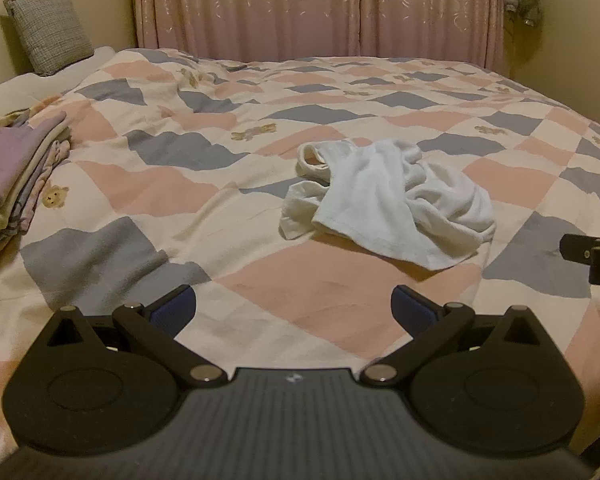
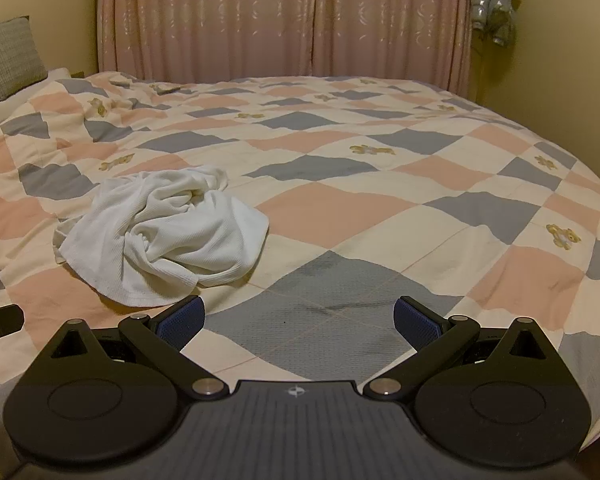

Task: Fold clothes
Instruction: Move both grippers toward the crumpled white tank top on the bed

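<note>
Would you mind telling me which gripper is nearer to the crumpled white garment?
Right. The right gripper has the white garment just ahead-left of its left finger; the left gripper sits farther back, garment ahead-right.

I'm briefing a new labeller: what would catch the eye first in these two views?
The crumpled white garment lying mid-bed on the pink, grey and cream checked quilt. Next, the stack of folded clothes at the quilt's left edge. Both grippers, left and right, hang open and empty.

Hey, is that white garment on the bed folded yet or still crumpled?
Crumpled, not folded. The white garment lies bunched and twisted on the quilt, with loose hems sticking out.
</note>
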Action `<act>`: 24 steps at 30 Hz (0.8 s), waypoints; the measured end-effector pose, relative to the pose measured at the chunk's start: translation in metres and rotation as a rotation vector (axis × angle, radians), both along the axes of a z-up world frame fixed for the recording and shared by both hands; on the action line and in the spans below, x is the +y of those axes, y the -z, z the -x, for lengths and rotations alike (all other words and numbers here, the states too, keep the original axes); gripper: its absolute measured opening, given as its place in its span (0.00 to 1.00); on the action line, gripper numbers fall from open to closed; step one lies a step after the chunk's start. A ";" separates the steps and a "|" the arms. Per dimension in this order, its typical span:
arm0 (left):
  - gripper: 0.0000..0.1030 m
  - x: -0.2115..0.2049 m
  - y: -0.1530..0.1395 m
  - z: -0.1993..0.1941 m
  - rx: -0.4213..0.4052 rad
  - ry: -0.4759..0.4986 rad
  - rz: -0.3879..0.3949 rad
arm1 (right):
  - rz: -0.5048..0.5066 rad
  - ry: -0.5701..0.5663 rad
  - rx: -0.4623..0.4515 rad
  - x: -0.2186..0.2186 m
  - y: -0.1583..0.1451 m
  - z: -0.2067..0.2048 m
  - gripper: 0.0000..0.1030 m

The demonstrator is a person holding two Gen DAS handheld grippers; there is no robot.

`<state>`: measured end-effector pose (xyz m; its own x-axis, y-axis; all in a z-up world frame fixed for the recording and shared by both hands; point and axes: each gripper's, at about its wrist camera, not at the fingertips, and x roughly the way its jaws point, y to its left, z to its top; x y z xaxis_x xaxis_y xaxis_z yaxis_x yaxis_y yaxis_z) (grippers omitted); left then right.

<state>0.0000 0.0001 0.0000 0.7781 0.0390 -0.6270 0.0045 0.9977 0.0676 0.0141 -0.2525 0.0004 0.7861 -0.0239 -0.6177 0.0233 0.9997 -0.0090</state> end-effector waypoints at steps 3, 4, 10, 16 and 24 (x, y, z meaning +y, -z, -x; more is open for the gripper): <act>1.00 0.002 0.001 0.001 0.002 0.003 0.012 | 0.002 0.000 -0.002 0.000 0.000 0.000 1.00; 1.00 0.002 0.001 0.001 0.002 0.004 0.017 | 0.003 0.000 -0.003 0.000 0.000 0.000 1.00; 1.00 0.006 0.003 0.002 0.005 0.011 0.042 | 0.005 0.001 -0.003 0.000 -0.001 0.000 1.00; 1.00 0.008 0.002 0.001 -0.001 0.005 0.058 | 0.010 -0.004 0.002 0.003 0.002 0.000 1.00; 1.00 0.011 0.002 0.000 -0.011 -0.006 0.079 | 0.007 0.004 0.005 0.000 0.003 0.001 1.00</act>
<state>0.0002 0.0109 -0.0017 0.7848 -0.0059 -0.6197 -0.0015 0.9999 -0.0114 0.0130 -0.2520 -0.0024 0.7827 -0.0307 -0.6216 0.0268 0.9995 -0.0156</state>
